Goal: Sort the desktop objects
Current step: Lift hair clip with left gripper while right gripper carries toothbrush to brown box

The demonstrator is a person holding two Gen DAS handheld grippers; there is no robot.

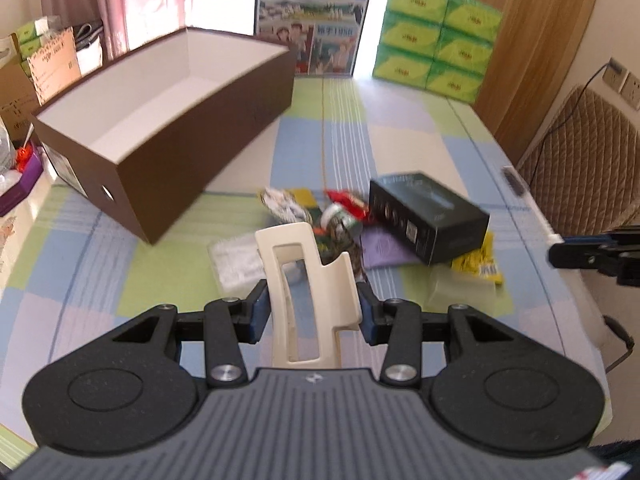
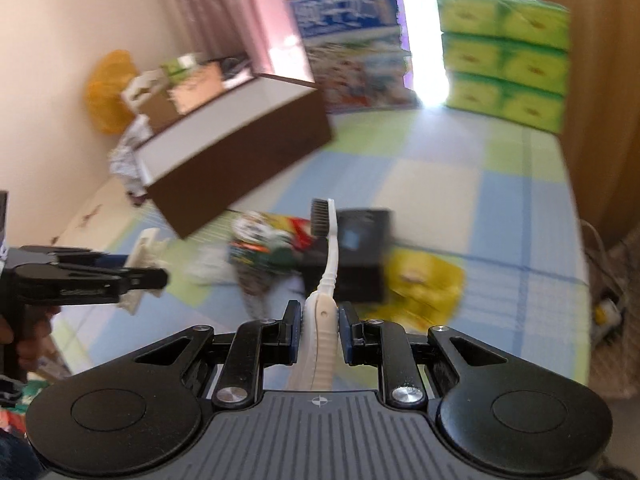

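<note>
Left gripper (image 1: 312, 312) is clamped on a cream hair claw clip (image 1: 308, 292), lifted above the checked tablecloth (image 1: 420, 128). Only the left wrist view looks down into the open brown box (image 1: 160, 120) and shows its white inside; the right wrist view catches just its side and far wall, badly smeared. Right gripper (image 2: 320, 330) is pinched on the handle of a toothbrush (image 2: 330, 264), dark bristles pointing away. Its own view shows that grip; the left view cuts it off at the right edge. Between the 2 grippers sits a pile: a black carton (image 1: 428, 216) resting on a purple packet (image 1: 384, 248), a yellow packet (image 1: 480, 264) and crumpled snack wrappers (image 1: 316, 208), too blurred to read. Bare cloth runs beyond the pile to the green tissue packs (image 1: 436, 36) at the far edge.
</note>
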